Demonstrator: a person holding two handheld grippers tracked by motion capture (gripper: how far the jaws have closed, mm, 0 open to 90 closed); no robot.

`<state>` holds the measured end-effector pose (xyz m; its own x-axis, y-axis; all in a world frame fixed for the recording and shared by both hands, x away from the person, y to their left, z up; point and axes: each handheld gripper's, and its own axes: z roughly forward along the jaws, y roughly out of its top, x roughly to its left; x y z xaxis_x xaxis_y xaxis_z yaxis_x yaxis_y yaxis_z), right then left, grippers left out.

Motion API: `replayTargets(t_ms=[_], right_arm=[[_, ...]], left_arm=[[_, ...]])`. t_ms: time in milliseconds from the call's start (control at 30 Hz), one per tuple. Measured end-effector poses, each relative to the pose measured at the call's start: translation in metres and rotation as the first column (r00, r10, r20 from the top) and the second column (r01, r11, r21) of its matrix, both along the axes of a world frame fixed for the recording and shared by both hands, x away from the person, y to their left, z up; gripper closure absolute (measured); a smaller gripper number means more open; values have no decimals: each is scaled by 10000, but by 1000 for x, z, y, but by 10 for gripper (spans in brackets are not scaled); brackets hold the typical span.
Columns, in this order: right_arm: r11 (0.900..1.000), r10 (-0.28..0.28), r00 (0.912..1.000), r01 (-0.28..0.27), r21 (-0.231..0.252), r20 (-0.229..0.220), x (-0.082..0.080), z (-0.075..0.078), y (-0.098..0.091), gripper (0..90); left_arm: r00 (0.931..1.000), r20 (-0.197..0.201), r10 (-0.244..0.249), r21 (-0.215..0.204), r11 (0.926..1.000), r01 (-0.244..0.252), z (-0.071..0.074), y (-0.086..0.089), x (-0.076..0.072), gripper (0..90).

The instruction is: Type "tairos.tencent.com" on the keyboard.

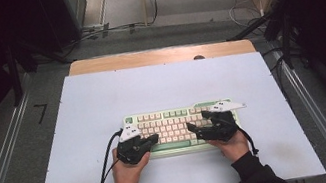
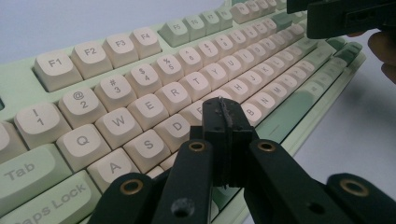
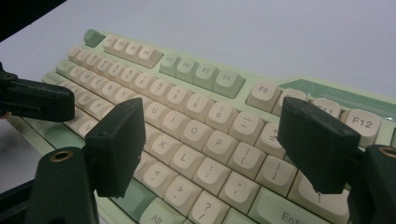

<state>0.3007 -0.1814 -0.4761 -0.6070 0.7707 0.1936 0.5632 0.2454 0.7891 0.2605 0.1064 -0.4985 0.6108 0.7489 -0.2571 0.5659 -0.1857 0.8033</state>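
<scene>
Nearest the camera in the high view, a person's two dark-sleeved forearms are coming in from the bottom edge, each hand carrying a black hand-held gripper over the near edge of a pale green keyboard with cream keycaps [image 1: 178, 129]. The left hand-held gripper [image 1: 152, 140] is keeping its jaws pressed fully together with nothing between them; in the left gripper view its joined tip [image 2: 224, 112] is hovering just above the letter keys around F and G. The right hand-held gripper [image 1: 193, 129] is holding its jaws wide apart and empty; in the right gripper view [image 3: 210, 140] they are straddling the keys from K to the brackets without touching them. The keyboard is lying flat near the front middle of the white-topped counter [image 1: 101, 97], whose wooden far edge is showing beyond.
</scene>
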Motion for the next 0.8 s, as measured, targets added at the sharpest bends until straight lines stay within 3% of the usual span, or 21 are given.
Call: replayTargets(t_ms=[533,700,800], right_arm=[[10000,27,10000,-27,-15,-23,0,0,1,225],[10000,6,10000,-6,15,-29,0,0,0,225],[10000,2,10000,-2,23,-29,0,0,0,225]], left_arm=[[9998,-178,-126,300,9995,131,-3,-3,1,900],[10000,-3,-16,5,10000,16,3,2,0,900],[9999,94,41,-435,9990,-37,9,7,0,900]])
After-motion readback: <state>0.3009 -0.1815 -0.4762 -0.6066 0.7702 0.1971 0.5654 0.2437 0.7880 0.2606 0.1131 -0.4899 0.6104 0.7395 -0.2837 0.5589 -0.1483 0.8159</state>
